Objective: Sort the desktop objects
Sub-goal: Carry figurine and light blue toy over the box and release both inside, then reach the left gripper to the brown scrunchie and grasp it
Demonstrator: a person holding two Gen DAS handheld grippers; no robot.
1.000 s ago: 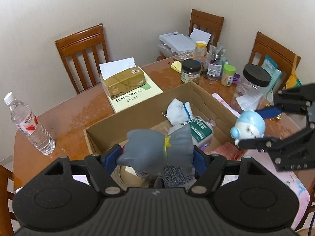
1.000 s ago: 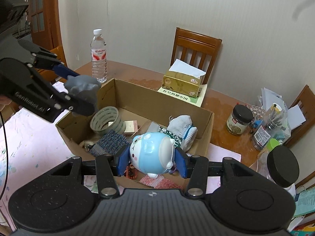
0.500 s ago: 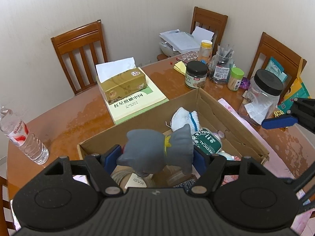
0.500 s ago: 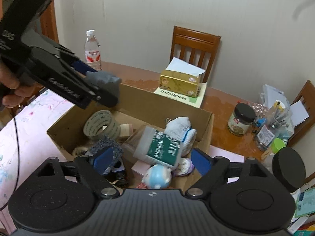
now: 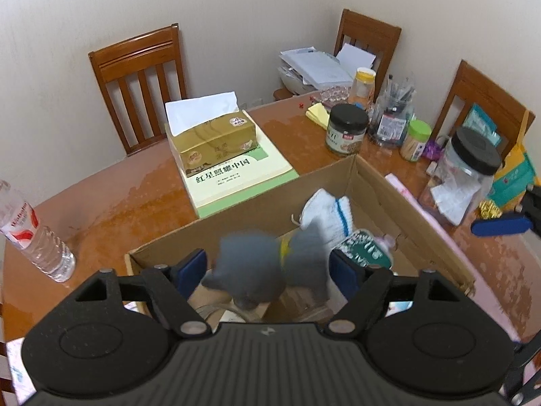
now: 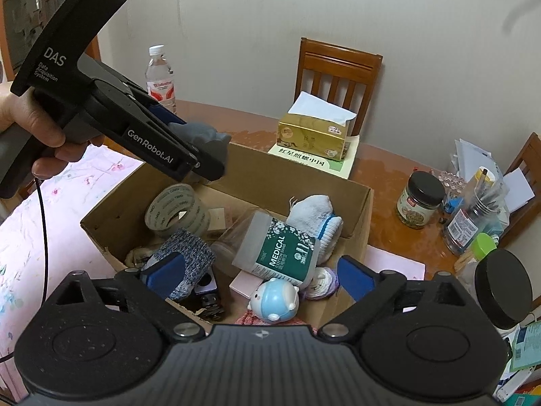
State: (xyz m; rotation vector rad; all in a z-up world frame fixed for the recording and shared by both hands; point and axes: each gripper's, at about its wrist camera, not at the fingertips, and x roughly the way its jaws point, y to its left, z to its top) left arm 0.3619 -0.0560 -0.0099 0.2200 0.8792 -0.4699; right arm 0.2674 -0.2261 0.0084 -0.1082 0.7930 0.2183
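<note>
An open cardboard box sits on the wooden table and holds several items: a tape roll, a green medical cotton pack, a white sock and a blue round toy. My left gripper hovers over the box's near left corner with a grey plush toy between its fingers; the toy is blurred and the jaws look wider than it. The left gripper also shows in the right wrist view. My right gripper is open and empty above the box.
A tissue box on a green book lies behind the cardboard box. A water bottle stands at the left. Jars, a pen cup and a large black-lidded jar crowd the right. Chairs surround the table.
My right gripper opened and dropped the blue toy into the box. My left gripper moved over the box with the grey plush, and its jaws have widened.
</note>
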